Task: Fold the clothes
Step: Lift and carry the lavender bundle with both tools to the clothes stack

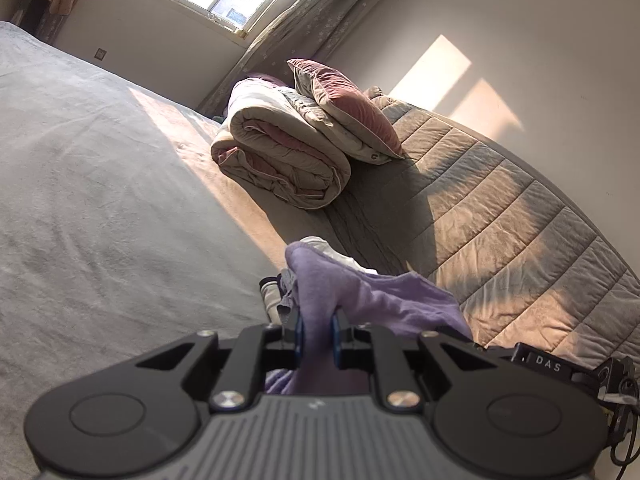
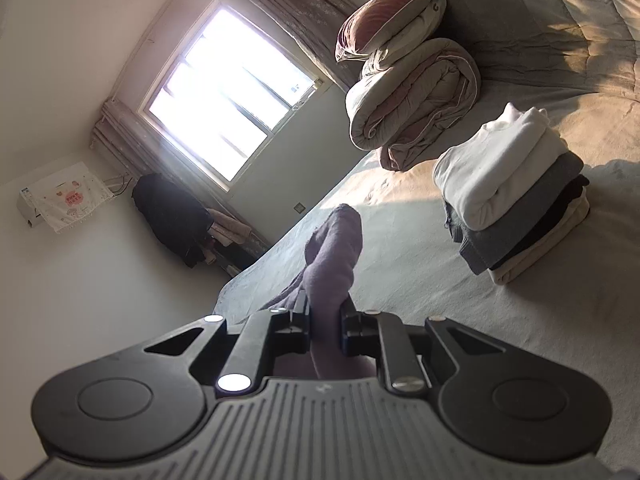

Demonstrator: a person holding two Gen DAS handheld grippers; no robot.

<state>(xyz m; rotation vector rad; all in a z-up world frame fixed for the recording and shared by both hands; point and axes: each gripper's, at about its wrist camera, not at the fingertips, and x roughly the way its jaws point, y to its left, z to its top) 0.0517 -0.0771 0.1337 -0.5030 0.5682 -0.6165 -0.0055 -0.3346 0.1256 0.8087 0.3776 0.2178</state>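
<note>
While my left gripper (image 1: 317,330) pinches the purple garment (image 1: 376,300), cloth trails right toward the padded headboard (image 1: 520,232); open bed (image 1: 100,200) lies left. From the right wrist, my right gripper (image 2: 325,320) pinches the same garment (image 2: 334,256), fold standing up-forward; folded stack (image 2: 516,196) well right.

You are working in a home bedroom: a bed (image 1: 100,168) is filling the view, a rolled quilt (image 1: 280,152) and pillow (image 1: 344,108) are lying at 12 o'clock, a curtained window (image 2: 224,88) is glowing at 11.
</note>
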